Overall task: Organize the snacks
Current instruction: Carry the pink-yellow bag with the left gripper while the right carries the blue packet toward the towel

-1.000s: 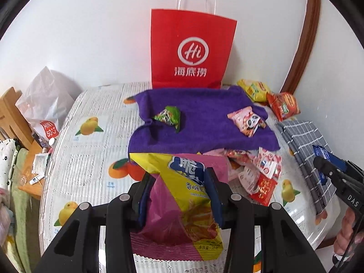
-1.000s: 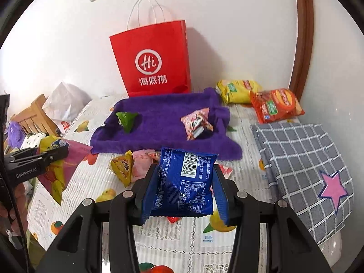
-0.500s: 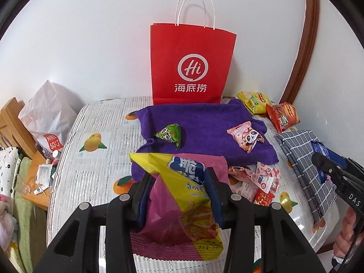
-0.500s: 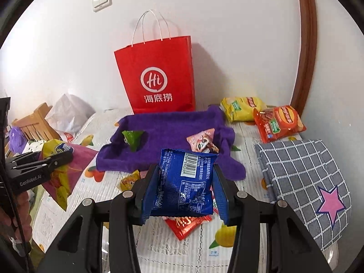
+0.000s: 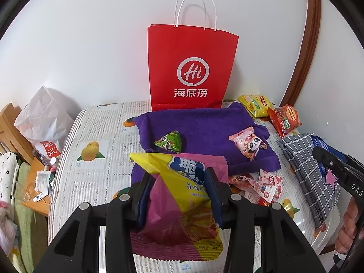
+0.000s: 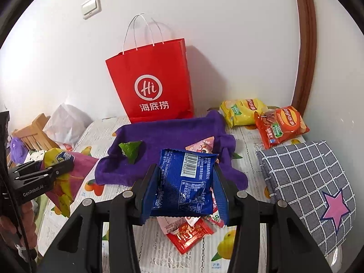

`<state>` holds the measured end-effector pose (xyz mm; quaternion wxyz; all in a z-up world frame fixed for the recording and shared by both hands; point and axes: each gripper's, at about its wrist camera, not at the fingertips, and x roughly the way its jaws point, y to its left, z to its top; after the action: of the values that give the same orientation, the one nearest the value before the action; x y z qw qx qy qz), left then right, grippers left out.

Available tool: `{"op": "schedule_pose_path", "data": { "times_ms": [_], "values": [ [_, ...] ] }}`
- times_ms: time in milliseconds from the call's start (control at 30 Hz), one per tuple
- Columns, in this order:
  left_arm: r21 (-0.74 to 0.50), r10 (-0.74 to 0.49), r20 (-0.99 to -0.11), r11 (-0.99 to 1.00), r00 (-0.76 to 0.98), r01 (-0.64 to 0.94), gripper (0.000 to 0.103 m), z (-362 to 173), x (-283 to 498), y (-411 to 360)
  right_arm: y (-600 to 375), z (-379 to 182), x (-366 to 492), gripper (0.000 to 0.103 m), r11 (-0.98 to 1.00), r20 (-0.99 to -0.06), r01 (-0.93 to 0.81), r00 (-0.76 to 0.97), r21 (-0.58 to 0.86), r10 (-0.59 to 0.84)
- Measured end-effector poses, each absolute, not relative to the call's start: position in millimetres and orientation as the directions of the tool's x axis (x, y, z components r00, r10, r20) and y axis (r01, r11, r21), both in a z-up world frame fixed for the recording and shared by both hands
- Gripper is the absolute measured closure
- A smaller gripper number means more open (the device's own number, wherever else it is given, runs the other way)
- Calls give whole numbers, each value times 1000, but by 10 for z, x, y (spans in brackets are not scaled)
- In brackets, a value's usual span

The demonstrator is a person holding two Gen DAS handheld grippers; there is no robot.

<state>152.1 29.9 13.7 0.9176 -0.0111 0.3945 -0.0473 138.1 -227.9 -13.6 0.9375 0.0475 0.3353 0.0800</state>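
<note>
My left gripper [image 5: 178,177] is shut on a yellow and pink snack bag [image 5: 182,200], held above the table's front. My right gripper [image 6: 185,177] is shut on a blue snack packet [image 6: 186,182], held above loose red and pink sachets [image 6: 188,234]. A red paper bag [image 5: 191,68] stands upright against the wall; it also shows in the right wrist view [image 6: 152,84]. In front of it lies a purple towel [image 5: 204,122] with a green triangular snack [image 5: 169,141] and a pink panda packet [image 5: 249,143] on it.
A yellow chip bag [image 6: 241,111] and an orange chip bag [image 6: 279,126] lie at the back right. A folded grey checked cloth [image 6: 304,177] lies at the right edge. A white plastic bag [image 5: 43,118] and a wooden chair [image 5: 11,132] stand to the left.
Both grippers have risen and drawn back with their packets; the table and the red bag sit lower and farther in both views. Nothing was let go.
</note>
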Motion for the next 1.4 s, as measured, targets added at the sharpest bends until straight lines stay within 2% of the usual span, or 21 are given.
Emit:
{"op": "schedule_pose_path", "data": {
  "times_ms": [1400],
  "values": [
    [-111, -175, -739, 984, 650, 138, 61, -78, 2012, 289, -2176, -251, 1784, 57, 991, -657, -83, 742, 104, 131]
  ]
}}
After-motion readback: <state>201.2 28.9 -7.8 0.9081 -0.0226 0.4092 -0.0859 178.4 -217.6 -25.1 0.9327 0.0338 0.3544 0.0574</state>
